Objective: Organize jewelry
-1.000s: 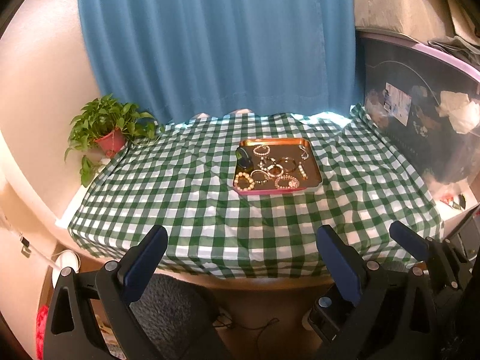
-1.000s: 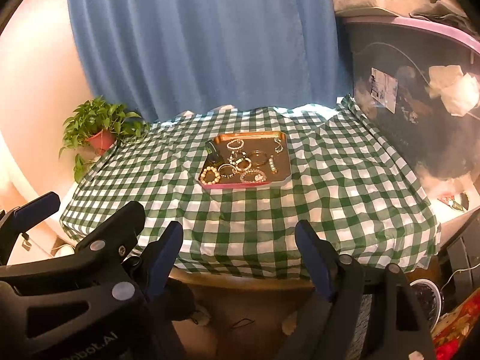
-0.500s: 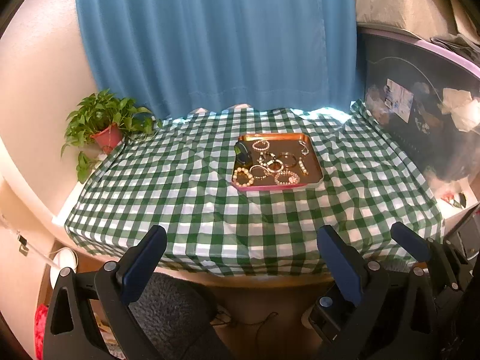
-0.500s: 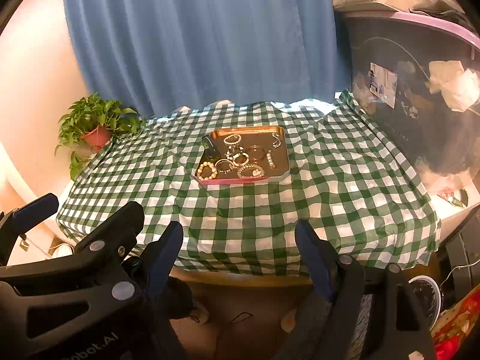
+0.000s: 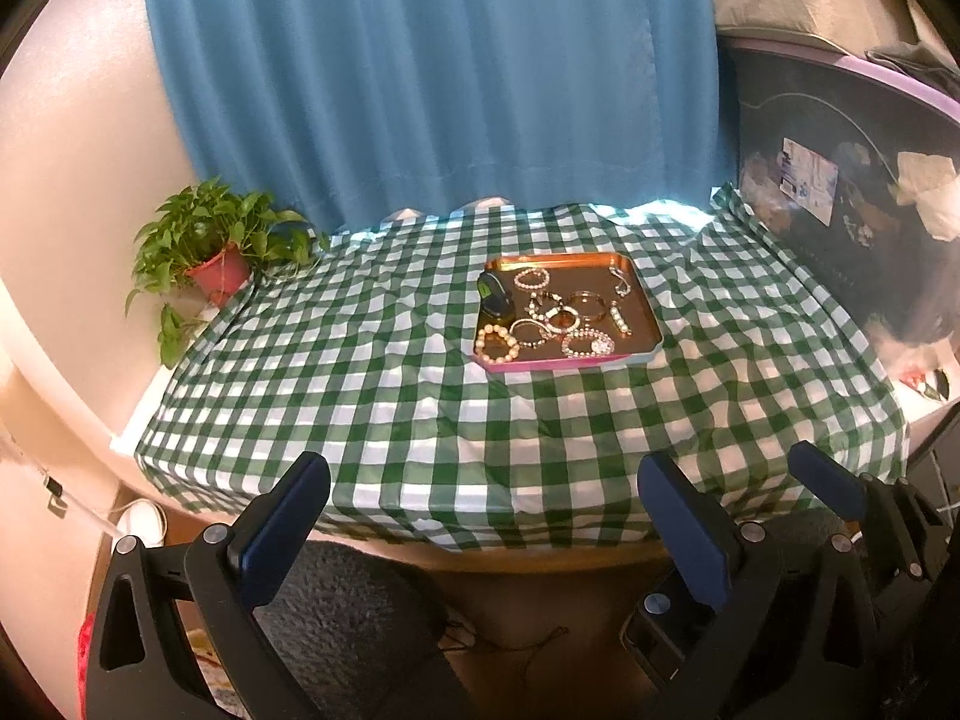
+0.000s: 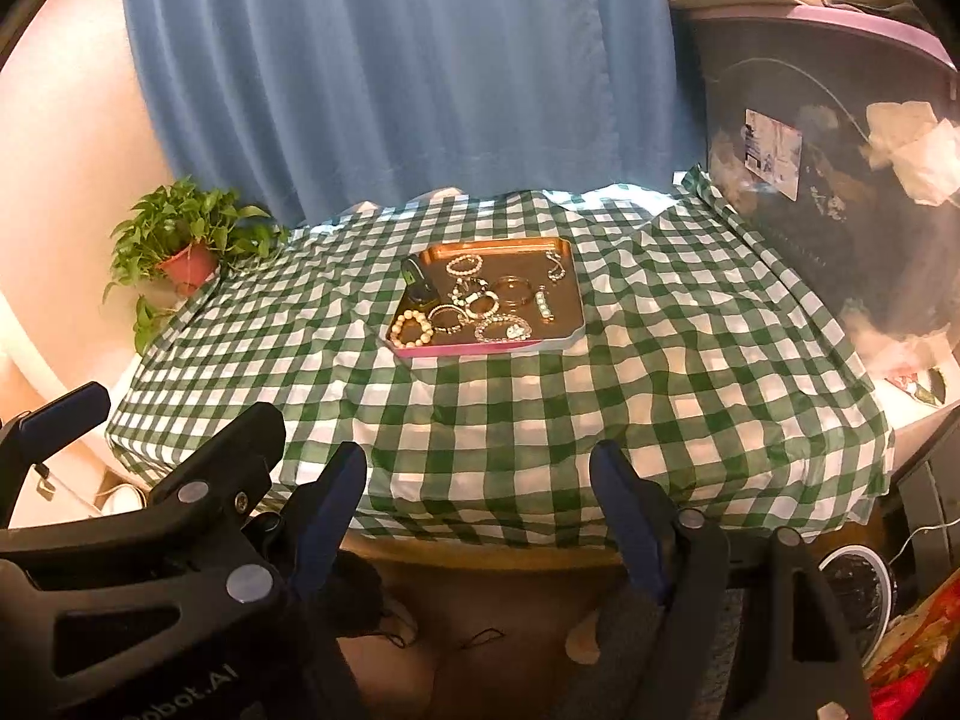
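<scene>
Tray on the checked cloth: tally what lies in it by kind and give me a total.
Looped bracelets and bangles: 6
Short straight pieces: 2
Small tangled piece: 1, too small to identify
Dark green object: 1
Total: 10

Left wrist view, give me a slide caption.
Open left claw faces a jewelry tray on a green checked tablecloth.

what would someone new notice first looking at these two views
A shallow copper-coloured metal tray heaped with pearl and gold bracelets sits mid-table on a green-and-white checked tablecloth. Behind hangs a pleated blue curtain, with a leafy potted plant at the far left corner. Both grippers, left and right, hover open before the near edge.
</scene>
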`<state>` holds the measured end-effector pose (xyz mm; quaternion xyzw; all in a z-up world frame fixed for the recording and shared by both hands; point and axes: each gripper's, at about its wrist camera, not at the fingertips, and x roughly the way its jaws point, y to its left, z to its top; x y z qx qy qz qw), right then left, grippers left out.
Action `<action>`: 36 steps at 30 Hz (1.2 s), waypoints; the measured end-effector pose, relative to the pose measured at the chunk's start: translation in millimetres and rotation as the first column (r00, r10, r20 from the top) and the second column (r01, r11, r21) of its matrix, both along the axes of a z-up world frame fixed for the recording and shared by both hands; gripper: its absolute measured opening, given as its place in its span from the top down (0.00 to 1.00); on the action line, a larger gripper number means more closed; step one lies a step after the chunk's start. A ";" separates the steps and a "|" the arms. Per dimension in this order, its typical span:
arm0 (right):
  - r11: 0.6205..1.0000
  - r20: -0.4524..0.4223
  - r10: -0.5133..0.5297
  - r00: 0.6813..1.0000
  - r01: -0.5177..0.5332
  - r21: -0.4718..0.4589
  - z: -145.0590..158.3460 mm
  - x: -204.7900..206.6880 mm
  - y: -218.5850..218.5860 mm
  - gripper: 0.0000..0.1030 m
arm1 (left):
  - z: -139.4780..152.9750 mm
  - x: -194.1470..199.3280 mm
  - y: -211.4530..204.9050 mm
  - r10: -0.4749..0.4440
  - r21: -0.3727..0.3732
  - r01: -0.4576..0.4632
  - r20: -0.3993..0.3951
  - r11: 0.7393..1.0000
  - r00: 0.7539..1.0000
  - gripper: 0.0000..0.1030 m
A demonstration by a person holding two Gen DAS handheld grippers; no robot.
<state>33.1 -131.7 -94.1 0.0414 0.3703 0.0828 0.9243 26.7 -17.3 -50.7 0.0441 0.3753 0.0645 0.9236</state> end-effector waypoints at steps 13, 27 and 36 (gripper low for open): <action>1.000 -0.005 0.002 1.000 -0.001 0.006 0.8 -1.6 1.0 0.28 | 3.3 -3.2 1.3 0.004 0.006 -0.004 -0.001 1.000 1.000 0.01; 1.000 -0.011 -0.007 1.000 0.007 0.014 -0.2 -4.6 7.3 0.28 | 3.3 -6.6 3.4 0.004 0.012 -0.004 -0.006 1.000 1.000 0.01; 1.000 -0.016 -0.006 1.000 0.006 0.020 -0.7 -4.3 6.3 0.28 | 2.8 -6.9 0.8 0.010 0.009 -0.010 -0.011 1.000 1.000 0.01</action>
